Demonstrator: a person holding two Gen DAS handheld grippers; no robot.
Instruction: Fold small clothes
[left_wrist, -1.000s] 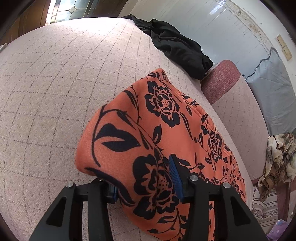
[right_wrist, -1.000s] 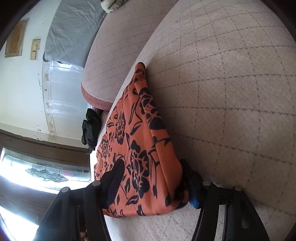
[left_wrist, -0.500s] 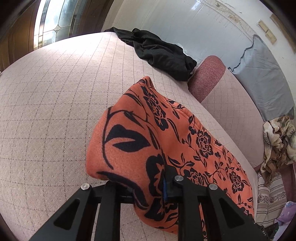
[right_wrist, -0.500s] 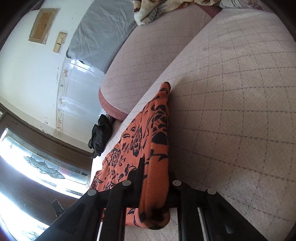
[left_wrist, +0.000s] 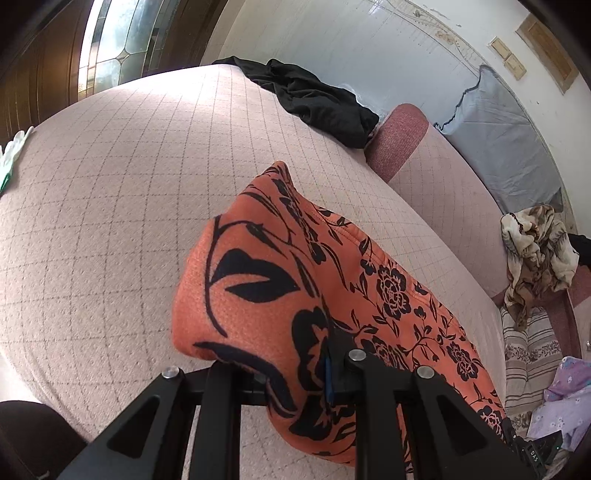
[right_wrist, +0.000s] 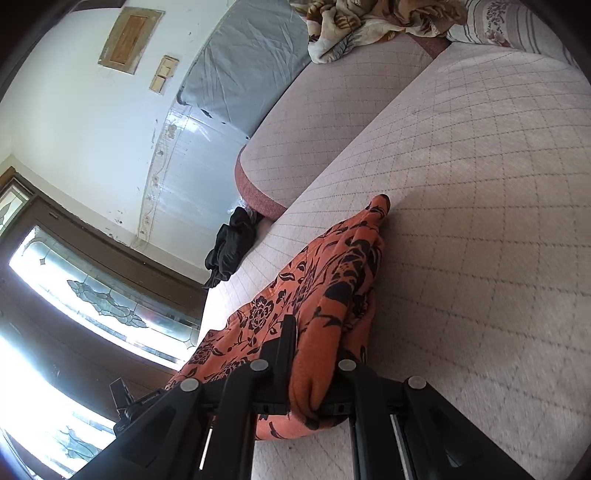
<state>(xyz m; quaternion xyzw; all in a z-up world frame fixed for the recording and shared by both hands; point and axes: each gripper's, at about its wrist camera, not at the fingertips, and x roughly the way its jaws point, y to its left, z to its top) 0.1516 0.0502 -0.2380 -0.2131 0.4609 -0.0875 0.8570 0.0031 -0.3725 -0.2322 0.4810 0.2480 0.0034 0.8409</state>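
Both grippers we see clamped on the orange fleece garment with black flowers (left_wrist: 332, 273) – left gripper (left_wrist: 295, 373), right gripper (right_wrist: 312, 369) – cloth bunched betw. pads, trailing ahead onto the pink quilted sofa seat (left_wrist: 110, 192).

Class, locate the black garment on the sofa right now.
The black garment lies crumpled at the sofa seat's far edge in the left wrist view, beside the red-trimmed cushion, beyond the orange floral garment.

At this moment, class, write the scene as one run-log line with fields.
stage: lifting edge to fold | left gripper: shut on orange floral garment | right gripper: shut on same garment | surface: quilted pink sofa seat
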